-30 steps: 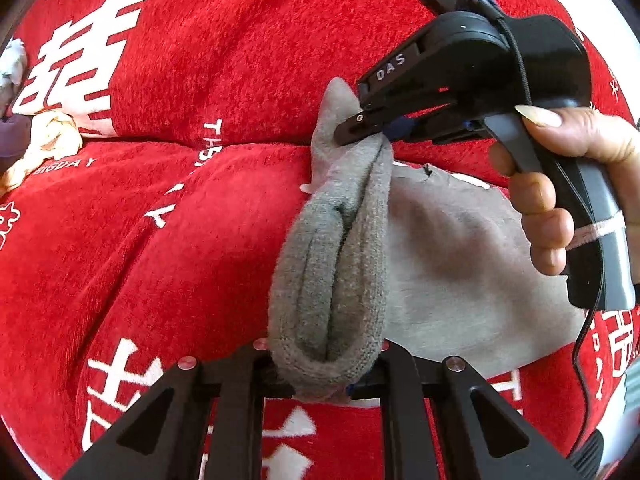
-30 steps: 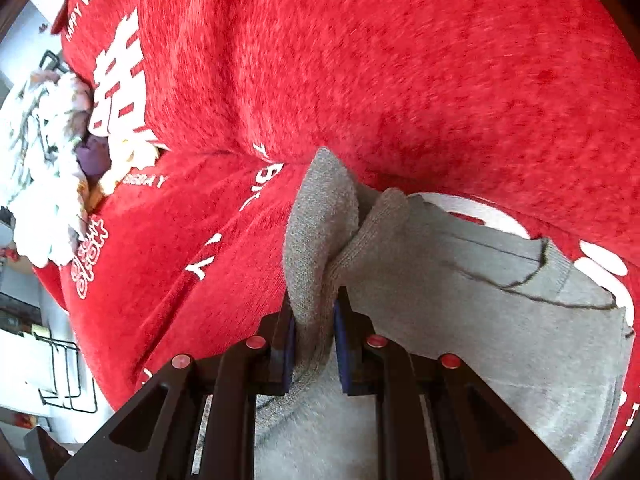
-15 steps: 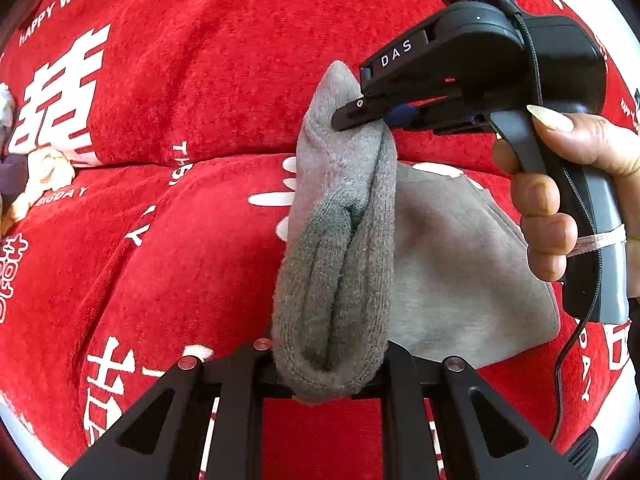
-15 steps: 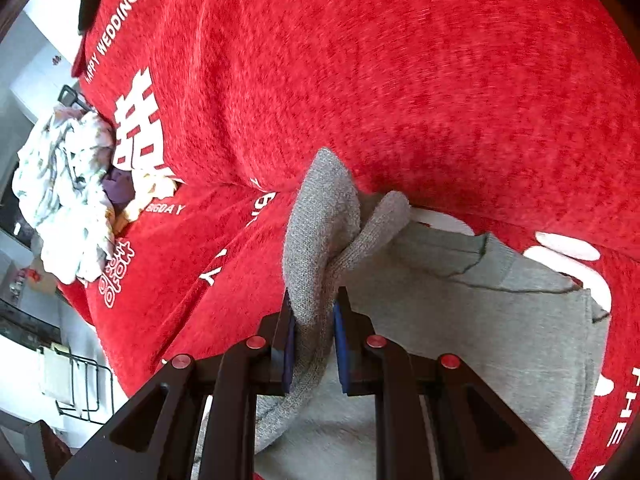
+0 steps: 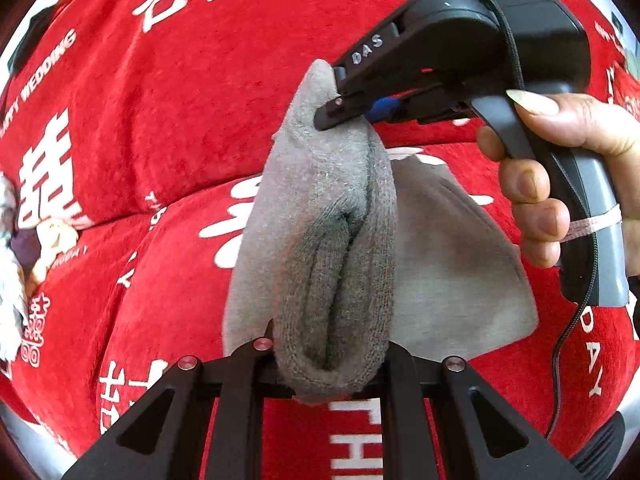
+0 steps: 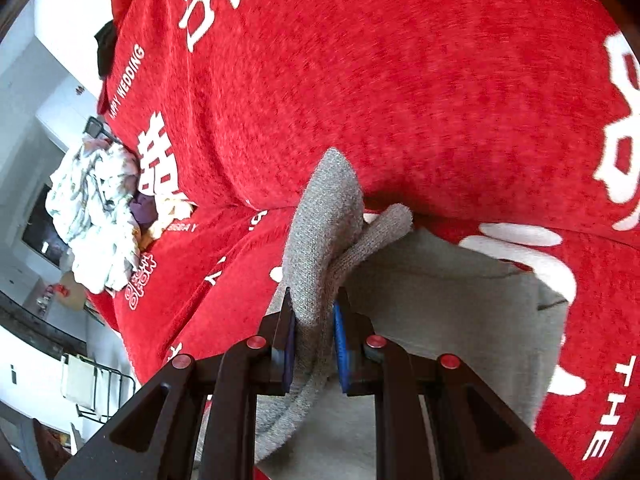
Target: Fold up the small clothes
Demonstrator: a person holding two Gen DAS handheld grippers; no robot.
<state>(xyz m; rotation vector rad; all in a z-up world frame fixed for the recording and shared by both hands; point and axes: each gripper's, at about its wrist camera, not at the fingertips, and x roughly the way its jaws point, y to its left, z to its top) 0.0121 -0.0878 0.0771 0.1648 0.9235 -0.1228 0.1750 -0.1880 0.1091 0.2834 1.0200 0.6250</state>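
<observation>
Ribbed gray knit garment (image 5: 332, 280), both grippers clamped

grey garment (image 5: 332, 280) between both grippers

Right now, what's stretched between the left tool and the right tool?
Only the grey knit garment: its bunched ribbed edge runs from the left tool up to the right tool, best seen in the left wrist view.

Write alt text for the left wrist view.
A grey garment is stretched between two tools: the left tool grips its bunched ribbed edge at bottom, the hand-held right tool pinches a far corner. The rest drapes over a red blanket.
</observation>
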